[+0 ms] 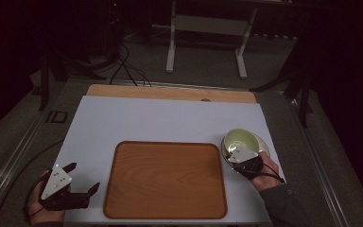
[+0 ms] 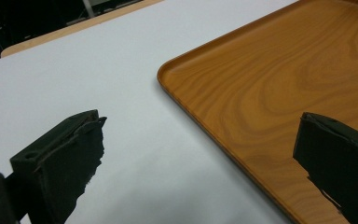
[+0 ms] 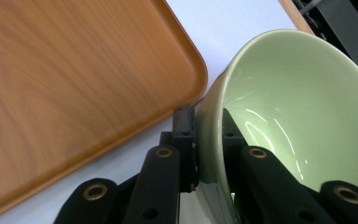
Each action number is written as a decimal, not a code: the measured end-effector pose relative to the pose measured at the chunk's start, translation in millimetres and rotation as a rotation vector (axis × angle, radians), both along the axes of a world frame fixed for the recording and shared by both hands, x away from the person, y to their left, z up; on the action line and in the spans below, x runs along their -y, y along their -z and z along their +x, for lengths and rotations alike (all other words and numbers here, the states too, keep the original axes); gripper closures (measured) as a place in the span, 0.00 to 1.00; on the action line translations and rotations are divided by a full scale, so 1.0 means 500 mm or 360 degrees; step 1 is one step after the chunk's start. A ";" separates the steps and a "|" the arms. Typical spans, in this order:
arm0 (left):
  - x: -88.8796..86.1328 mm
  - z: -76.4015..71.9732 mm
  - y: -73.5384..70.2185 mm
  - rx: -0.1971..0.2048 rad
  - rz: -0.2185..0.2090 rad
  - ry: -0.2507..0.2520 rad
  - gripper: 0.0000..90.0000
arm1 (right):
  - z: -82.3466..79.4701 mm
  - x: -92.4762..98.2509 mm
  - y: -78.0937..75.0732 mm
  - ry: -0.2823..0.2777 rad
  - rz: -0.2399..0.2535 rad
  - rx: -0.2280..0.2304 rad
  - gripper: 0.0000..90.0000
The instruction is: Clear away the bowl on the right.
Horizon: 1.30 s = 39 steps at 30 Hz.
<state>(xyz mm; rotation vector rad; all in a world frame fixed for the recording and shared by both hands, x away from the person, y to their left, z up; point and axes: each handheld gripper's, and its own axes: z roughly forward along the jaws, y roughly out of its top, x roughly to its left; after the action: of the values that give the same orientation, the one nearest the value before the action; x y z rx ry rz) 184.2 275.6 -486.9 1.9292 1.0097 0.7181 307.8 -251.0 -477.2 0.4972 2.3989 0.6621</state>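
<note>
Right tool [image 3: 209, 140] clenched on green bowl [image 3: 303, 116] wall; left tool [image 2: 200, 154] released. Glazed ceramic: rigid, slippery, breakable; rim grip suits.

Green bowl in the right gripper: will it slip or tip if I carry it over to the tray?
The green bowl looks glazed and glossy, so it is probably slippery. The right gripper pinches only its rim wall, so it may pivot. It looks like ceramic, likely rigid but chippable.
</note>
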 end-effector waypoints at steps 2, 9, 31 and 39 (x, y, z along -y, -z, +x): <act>0.000 0.000 0.000 0.0000 0.0000 0.0000 0.02 | -0.001 -0.004 -0.003 -0.0010 -0.0002 0.0000 0.92; 0.000 0.000 0.000 0.0003 -0.0002 0.0001 0.02 | -0.003 -0.019 -0.010 -0.0043 0.0006 0.0012 0.92; -0.002 -0.002 -0.002 0.0021 -0.0017 0.0002 0.02 | -0.012 -0.063 -0.023 -0.0120 0.0004 0.0027 0.92; -0.002 -0.002 -0.002 0.0027 -0.0017 0.0001 0.02 | -0.015 -0.080 -0.023 -0.0149 0.0007 0.0031 0.92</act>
<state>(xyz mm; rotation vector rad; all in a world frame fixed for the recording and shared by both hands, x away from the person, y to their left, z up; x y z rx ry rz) 183.1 276.6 -485.7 1.9108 1.0007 0.7262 300.1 -211.1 -465.4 0.3808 2.4143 0.7100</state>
